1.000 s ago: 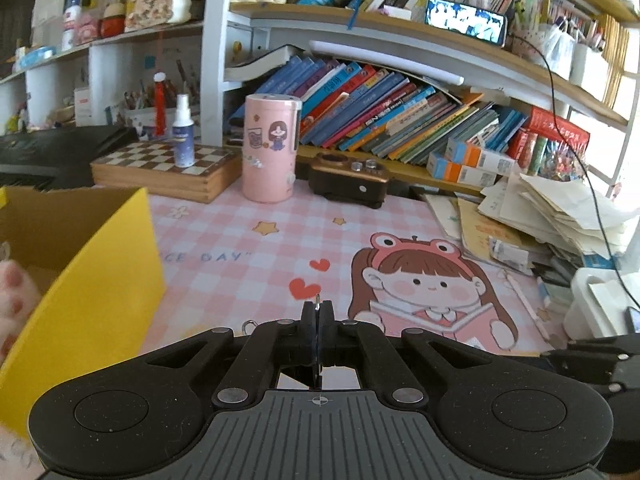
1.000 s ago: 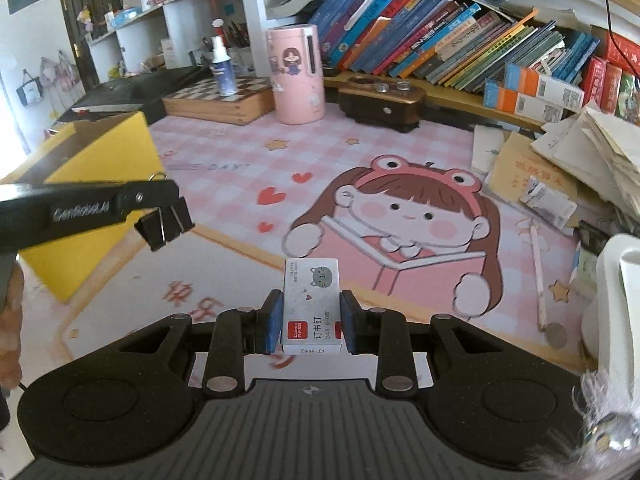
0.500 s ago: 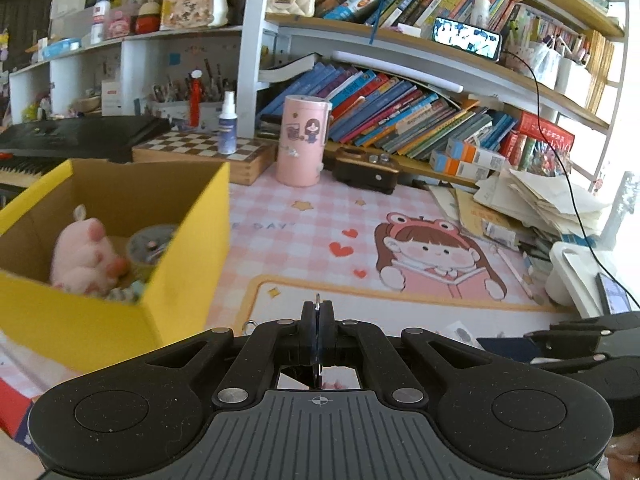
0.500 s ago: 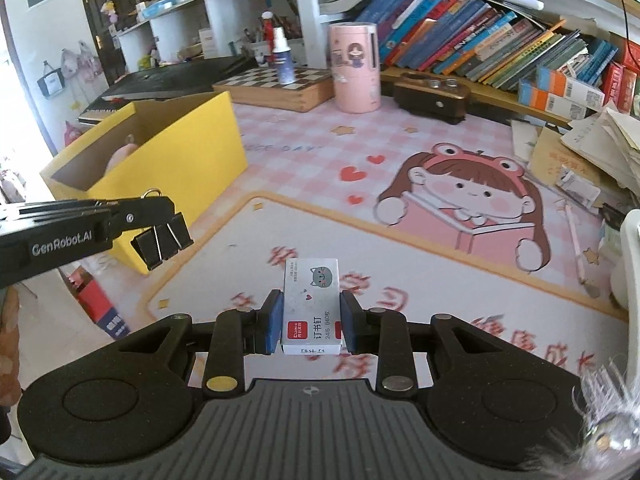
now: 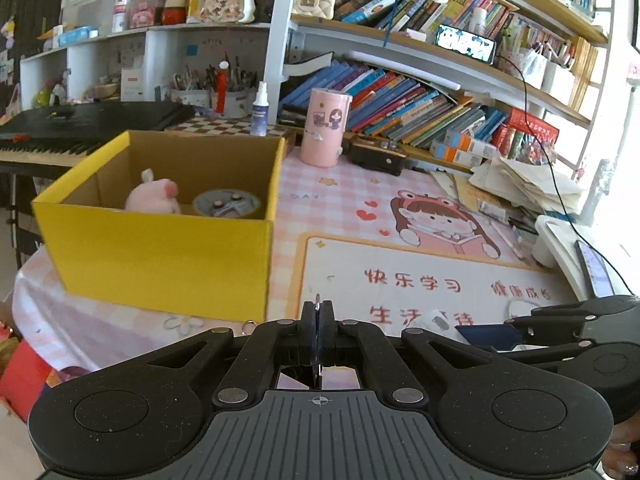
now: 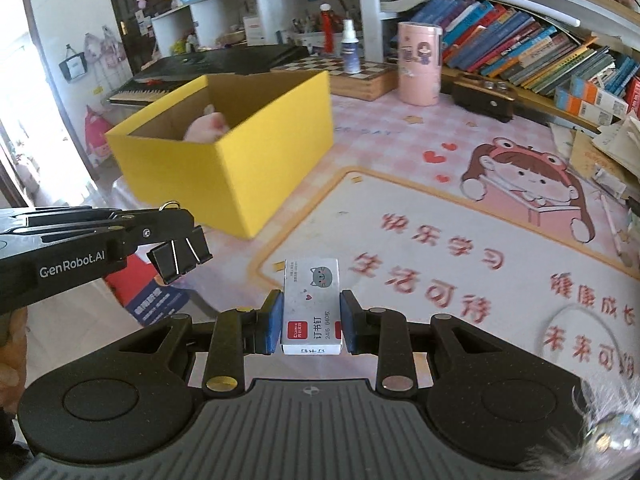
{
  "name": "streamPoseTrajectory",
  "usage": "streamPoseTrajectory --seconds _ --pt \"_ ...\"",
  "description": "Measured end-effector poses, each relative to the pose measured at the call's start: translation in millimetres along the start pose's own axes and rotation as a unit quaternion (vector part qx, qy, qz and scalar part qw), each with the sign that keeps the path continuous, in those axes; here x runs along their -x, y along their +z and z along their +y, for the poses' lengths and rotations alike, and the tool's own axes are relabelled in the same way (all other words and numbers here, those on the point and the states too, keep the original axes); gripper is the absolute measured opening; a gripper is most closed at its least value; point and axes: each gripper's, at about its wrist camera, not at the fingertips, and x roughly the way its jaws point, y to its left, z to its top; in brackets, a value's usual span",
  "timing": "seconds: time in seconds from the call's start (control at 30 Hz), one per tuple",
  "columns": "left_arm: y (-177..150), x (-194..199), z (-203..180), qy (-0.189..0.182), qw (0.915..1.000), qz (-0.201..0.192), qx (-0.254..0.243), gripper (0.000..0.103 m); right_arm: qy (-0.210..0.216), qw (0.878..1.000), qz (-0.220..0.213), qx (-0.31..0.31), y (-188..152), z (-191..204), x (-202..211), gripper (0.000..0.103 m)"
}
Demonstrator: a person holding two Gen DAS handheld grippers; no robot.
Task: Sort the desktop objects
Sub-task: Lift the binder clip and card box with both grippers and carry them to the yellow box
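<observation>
My left gripper point(image 5: 318, 320) is shut on the wire handle of a black binder clip point(image 6: 180, 255). In the right wrist view the clip hangs from its tips at the left, over the table's near edge. My right gripper point(image 6: 312, 322) is shut on a small white staples box point(image 6: 313, 300) with a cat picture, held above the desk mat point(image 6: 400, 240). An open yellow cardboard box point(image 5: 160, 252) stands ahead and to the left of both grippers. Inside it lie a pink plush toy point(image 5: 154, 196) and a round tin point(image 5: 226, 204).
At the back stand a pink cylinder point(image 5: 325, 130), a spray bottle point(image 5: 259, 110) on a chessboard box, a black sharpener point(image 5: 378, 154) and shelves of books. Loose papers point(image 5: 528, 184) are piled at the right. A keyboard point(image 5: 80, 124) lies behind the yellow box.
Both grippers have drawn back from the shelves toward the table's near edge, each keeping its hold. The yellow box, earlier cut off at the left, now shows whole.
</observation>
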Motion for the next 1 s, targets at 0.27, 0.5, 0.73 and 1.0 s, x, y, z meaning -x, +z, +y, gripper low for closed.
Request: streamPoseTrajectory --seconds 0.27,0.5,0.73,1.0 --pt "-17 31 25 0.0 1.0 -0.005 0.0 0.0 0.003 1.0 -0.006 0.009 -15 44 8 0.028" --pt "-28 51 42 0.003 0.9999 -0.01 0.0 0.0 0.009 1.0 -0.007 0.016 -20 70 8 0.028" --pt "-32 65 58 0.01 0.9998 -0.019 0.003 0.0 0.015 0.999 -0.011 0.026 -17 90 5 0.028" --pt "-33 76 77 0.025 0.9991 -0.029 0.015 0.0 0.026 0.999 -0.012 0.043 -13 109 -1 0.028"
